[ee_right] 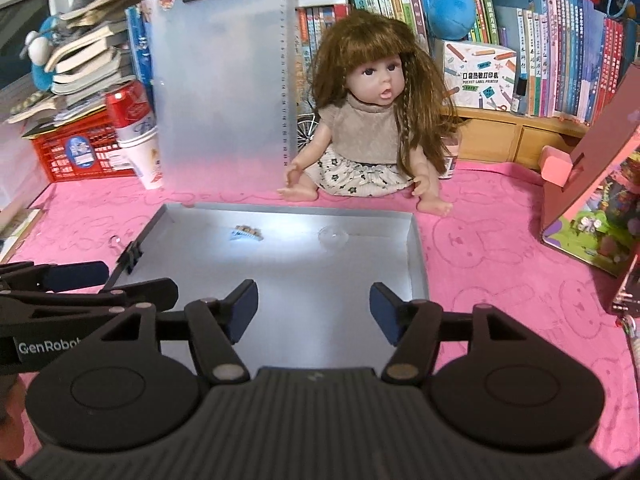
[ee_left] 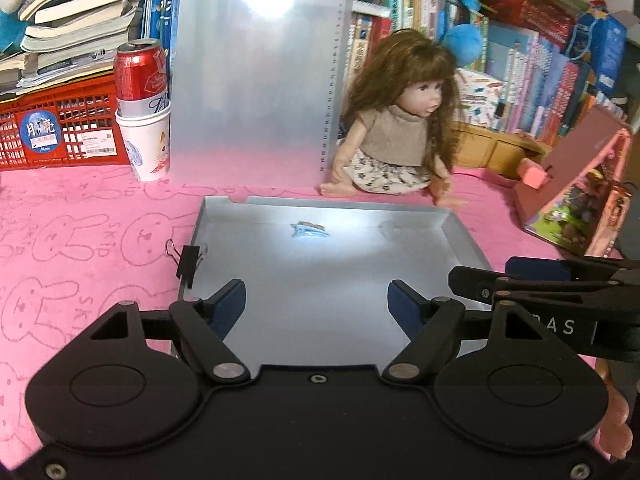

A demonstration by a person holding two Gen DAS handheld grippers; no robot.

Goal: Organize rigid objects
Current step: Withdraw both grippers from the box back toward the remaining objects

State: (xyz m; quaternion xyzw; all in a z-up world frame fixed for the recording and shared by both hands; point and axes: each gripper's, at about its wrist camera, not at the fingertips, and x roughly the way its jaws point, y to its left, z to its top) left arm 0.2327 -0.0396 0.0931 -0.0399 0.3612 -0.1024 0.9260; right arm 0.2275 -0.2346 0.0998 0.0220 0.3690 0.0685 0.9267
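A shallow silver tray (ee_left: 452, 236) (ee_right: 416, 256) lies on the pink cloth. Inside it, near the far wall, rests a small light-blue hair clip (ee_left: 308, 230) (ee_right: 246, 234), and to its right a clear round piece (ee_right: 333, 237). A black binder clip (ee_left: 189, 260) (ee_right: 132, 256) grips the tray's left rim. My left gripper (ee_left: 316, 300) hovers open over the tray's near half, nothing between its blue pads. My right gripper (ee_right: 314, 306) stands open beside it, also empty. Each gripper shows at the edge of the other's view.
A doll (ee_left: 400, 120) (ee_right: 368, 120) sits behind the tray. A translucent clipboard (ee_left: 256, 80) leans upright at the back, with a red can (ee_left: 140, 76) in a paper cup (ee_left: 146, 148) and a red crate (ee_left: 56, 128) to its left. A pink toy house box (ee_right: 592, 184) stands right.
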